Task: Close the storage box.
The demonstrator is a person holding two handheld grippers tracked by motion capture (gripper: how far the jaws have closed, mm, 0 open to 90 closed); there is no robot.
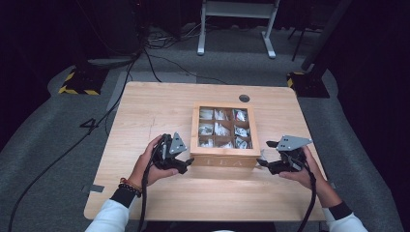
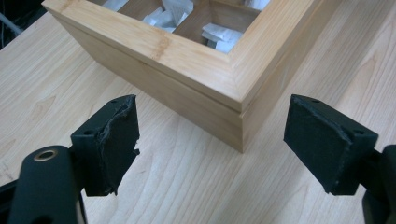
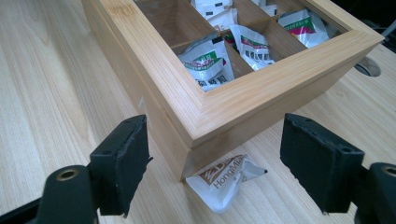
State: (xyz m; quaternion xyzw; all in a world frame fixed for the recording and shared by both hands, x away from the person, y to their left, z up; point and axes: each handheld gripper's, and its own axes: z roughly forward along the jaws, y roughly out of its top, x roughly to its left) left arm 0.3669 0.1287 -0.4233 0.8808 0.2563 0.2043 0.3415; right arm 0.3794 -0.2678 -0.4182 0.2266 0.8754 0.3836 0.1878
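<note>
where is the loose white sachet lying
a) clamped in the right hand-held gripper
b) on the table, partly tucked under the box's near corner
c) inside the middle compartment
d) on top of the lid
b, in the right gripper view the white sachet lies flat on the table with one end under the near corner of the wooden tea box, and the jaws of the right hand-held gripper stand apart on either side, not touching it.

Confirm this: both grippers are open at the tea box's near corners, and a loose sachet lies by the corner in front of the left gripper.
Wrong gripper. The sachet lies at the tea box corner before the right gripper, as the right gripper view shows. The left gripper faces a corner with bare table. Both are open.
</note>
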